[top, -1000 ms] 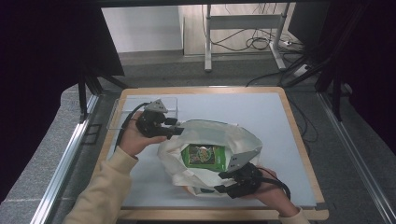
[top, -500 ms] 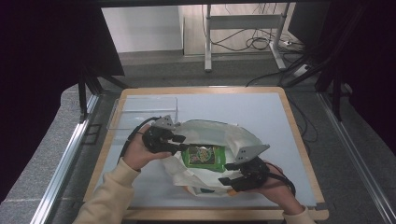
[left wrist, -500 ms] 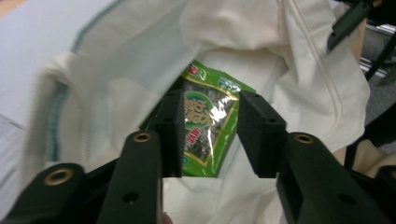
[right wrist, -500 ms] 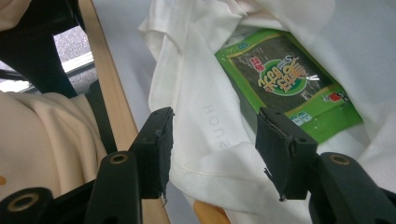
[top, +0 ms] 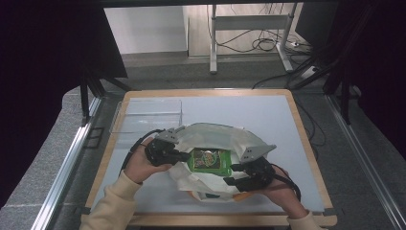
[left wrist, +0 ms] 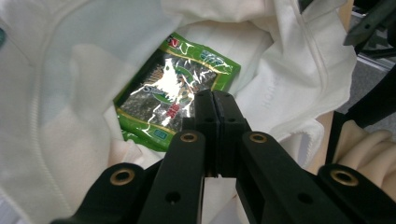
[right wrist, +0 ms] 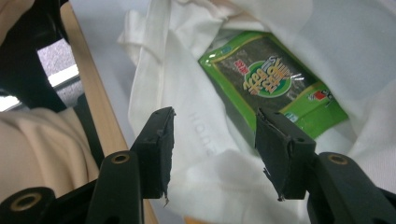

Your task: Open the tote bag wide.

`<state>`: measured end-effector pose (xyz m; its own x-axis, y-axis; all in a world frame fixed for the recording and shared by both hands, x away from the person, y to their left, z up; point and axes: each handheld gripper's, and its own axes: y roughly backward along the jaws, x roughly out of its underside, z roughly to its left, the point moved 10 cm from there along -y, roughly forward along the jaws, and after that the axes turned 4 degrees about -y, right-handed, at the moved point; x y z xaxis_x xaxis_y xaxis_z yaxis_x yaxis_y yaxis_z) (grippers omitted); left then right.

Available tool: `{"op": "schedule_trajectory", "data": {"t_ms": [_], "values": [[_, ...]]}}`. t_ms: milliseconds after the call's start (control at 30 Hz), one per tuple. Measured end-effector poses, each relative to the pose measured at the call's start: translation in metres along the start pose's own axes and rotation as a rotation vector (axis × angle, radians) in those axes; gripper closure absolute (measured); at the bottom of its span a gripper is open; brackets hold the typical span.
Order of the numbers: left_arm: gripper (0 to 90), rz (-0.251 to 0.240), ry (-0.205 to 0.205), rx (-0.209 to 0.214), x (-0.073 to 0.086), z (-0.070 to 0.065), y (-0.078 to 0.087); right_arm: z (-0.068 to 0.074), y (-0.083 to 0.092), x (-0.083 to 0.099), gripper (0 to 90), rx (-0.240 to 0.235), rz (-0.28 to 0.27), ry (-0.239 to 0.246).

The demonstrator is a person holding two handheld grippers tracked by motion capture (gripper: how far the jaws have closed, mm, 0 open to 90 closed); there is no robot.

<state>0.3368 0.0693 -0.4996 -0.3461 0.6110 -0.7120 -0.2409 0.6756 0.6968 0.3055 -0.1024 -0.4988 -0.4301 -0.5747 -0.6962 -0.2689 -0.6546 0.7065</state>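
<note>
A soft white cloth bag lies crumpled in the near middle of the counter, its mouth spread wide. The fabric is thick and matte, with stitched seams and rolled hems, and it falls in loose folds. Inside the opening lies a flat, rectangular snack packet of glossy green film with a dark centre, printed lettering and a bright glare across its crinkled face. It rests on the bag's inner cloth, face up.

The left hand-held gripper is at the bag's left side, its black tips at the left edge of the packet. In the left gripper view, the left hand-held gripper has its two blocky black jaws pressed flat together, having just been closing, with nothing visible between them; the packet lies just beyond the tips.

The right hand-held gripper is at the near right of the bag. In the right gripper view, the right hand-held gripper has its jaws standing apart, their black pads rough and frayed at the edges, over a fold of white cloth; I cannot tell whether the pads touch it. The packet lies beyond them.

The counter has a smooth pale blue-grey top framed in light wood. A clear plastic tray with low walls sits at its far left.
</note>
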Motion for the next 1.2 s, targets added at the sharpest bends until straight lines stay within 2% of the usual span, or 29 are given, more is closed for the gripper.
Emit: {"op": "schedule_trajectory", "data": {"t_ms": [100, 167, 233, 267, 300, 333, 400, 567, 600, 833, 967, 1000, 1033, 1167, 1200], "values": [[89.9, -0.027, 0.012, 0.018, 0.002, -0.003, -0.002, -0.002, -0.005, -0.014, 54.2, 0.007, -0.003, 0.005], [90.0, -0.041, 0.018, 0.030, 0.003, -0.005, -0.003, -0.003, -0.008, -0.023, 63.5, 0.016, 0.006, 0.016], [90.0, -0.028, 0.015, 0.020, 0.006, -0.003, -0.004, -0.004, -0.012, -0.033, 73.3, 0.012, 0.015, 0.031], [90.0, -0.028, 0.015, 0.020, 0.006, -0.003, -0.004, -0.004, -0.012, -0.033, 73.3, 0.012, 0.015, 0.031], [90.0, -0.030, 0.017, 0.014, 0.006, -0.003, -0.003, -0.005, -0.014, -0.038, 77.3, 0.007, 0.018, 0.037], [90.0, -0.034, 0.018, 0.021, 0.006, -0.004, -0.003, -0.009, -0.019, -0.047, 84.6, 0.010, 0.022, 0.038], [90.0, -0.027, 0.013, 0.018, 0.007, -0.004, -0.003, -0.014, -0.024, -0.055, 88.9, 0.008, 0.016, 0.027], [90.0, -0.024, 0.009, 0.026, 0.007, -0.007, -0.002, -0.020, -0.037, -0.070, 89.0, 0.004, 0.016, 0.017], [90.0, -0.026, 0.010, 0.027, 0.007, -0.008, -0.002, -0.022, -0.045, -0.078, 89.0, 0.013, 0.024, 0.029], [89.8, -0.028, 0.000, 0.008, 0.006, -0.008, 0.003, -0.018, -0.072, -0.097, 88.8, 0.013, 0.052, 0.091], [89.9, -0.028, 0.007, 0.007, 0.007, -0.007, 0.007, -0.018, -0.093, -0.097, 88.7, -0.002, 0.075, 0.091], [89.8, -0.028, 0.007, 0.007, 0.007, -0.007, 0.007, -0.018, -0.093, -0.097, 88.7, -0.002, 0.075, 0.091], [89.9, -0.025, 0.008, 0.007, 0.008, -0.007, 0.006, -0.016, -0.104, -0.095, 88.5, -0.011, 0.098, 0.097], [89.9, -0.018, 0.009, 0.011, 0.009, -0.007, 0.005, -0.012, -0.114, -0.094, 88.1, -0.021, 0.102, 0.094], [89.9, -0.014, 0.010, 0.012, 0.010, -0.007, 0.005, -0.011, -0.124, -0.092, 87.9, -0.018, 0.117, 0.105]]}}
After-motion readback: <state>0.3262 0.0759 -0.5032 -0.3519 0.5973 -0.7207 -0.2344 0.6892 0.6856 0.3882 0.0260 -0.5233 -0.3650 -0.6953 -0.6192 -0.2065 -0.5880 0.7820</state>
